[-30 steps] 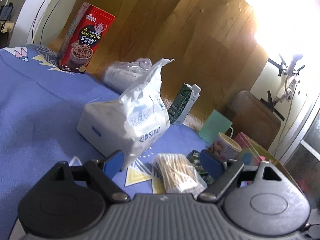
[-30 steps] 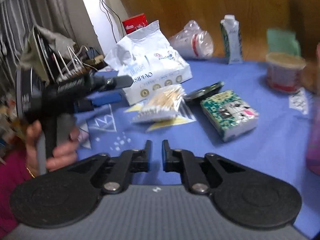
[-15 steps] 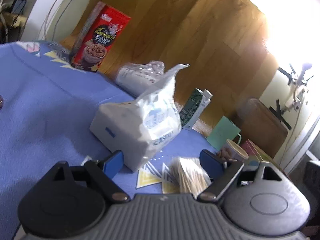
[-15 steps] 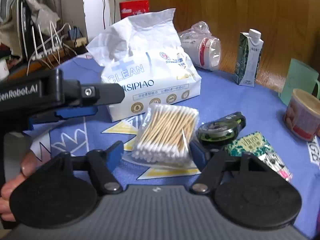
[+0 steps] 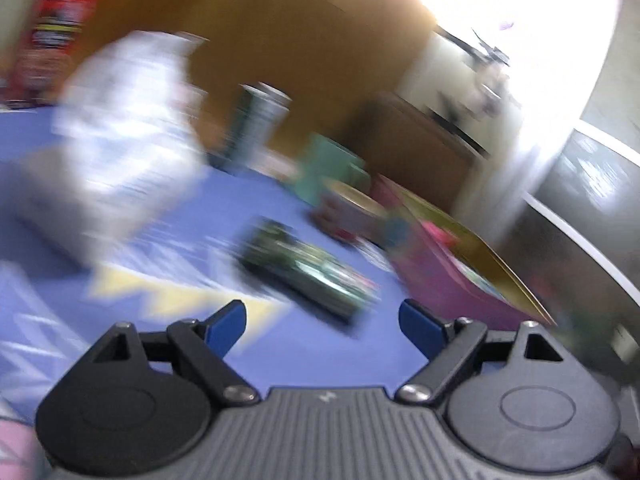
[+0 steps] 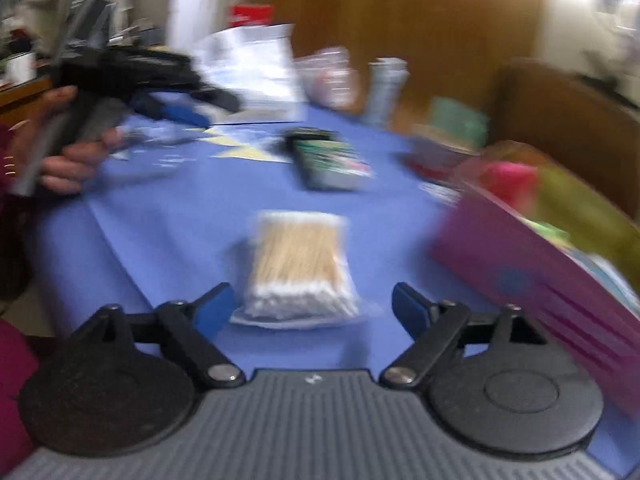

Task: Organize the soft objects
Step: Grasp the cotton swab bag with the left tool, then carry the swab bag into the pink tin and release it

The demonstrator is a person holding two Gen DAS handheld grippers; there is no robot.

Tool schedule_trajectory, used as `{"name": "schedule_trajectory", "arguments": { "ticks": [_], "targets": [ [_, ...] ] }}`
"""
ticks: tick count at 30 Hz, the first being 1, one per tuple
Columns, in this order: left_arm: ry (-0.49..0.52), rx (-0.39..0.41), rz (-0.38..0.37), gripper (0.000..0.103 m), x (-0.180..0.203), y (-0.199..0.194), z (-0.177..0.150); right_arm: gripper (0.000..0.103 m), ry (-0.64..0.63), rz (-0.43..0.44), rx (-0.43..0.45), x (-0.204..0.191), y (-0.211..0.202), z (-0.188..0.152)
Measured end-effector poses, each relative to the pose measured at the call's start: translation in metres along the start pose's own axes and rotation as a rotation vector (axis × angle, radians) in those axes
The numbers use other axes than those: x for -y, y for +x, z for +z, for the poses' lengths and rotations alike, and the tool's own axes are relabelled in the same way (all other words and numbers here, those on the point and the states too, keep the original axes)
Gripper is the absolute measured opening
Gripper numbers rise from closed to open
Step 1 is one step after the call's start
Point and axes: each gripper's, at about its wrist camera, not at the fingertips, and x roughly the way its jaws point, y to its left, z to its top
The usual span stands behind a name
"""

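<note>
Jaws of both the right gripper (image 6: 314, 307) and left gripper (image 5: 322, 322) stand apart, empty; the cotton-swab packet (image 6: 298, 266) looks light, crinkly and slippery, best pinched across its middle.

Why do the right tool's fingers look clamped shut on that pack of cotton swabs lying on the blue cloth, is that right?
Not quite. In the right wrist view the right gripper has its fingers spread wide open, and the pack of cotton swabs lies on the blue cloth between them, not clamped.
</note>
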Motion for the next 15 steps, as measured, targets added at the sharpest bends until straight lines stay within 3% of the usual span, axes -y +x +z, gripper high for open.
{"name": "schedule_trajectory", "arguments": {
  "ticks": [4, 6, 11, 14, 15],
  "targets": [
    [0.084, -0.129, -0.088, 0.084, 0.046, 0.028, -0.014, 0.090, 0.193, -0.003, 0.041, 0.015, -0.020, -0.020],
    [0.095, -0.187, -0.119, 0.077, 0.059, 0.038, -0.021, 0.090, 0.254, 0.026, 0.063, 0.014, -0.019, -0.027],
    [0.125, -0.251, -0.127, 0.063, 0.077, 0.042, -0.035, 0.086, 0.291, 0.065, 0.089, -0.002, -0.002, -0.031],
    [0.127, -0.283, -0.130, 0.048, 0.082, 0.043, -0.042, 0.071, 0.259, 0.053, 0.098, -0.006, 0.002, -0.032],
    [0.133, -0.288, -0.132, 0.044, 0.084, 0.043, -0.044, 0.061, 0.251, 0.045, 0.105, -0.007, 0.003, -0.031]
  ]
}}
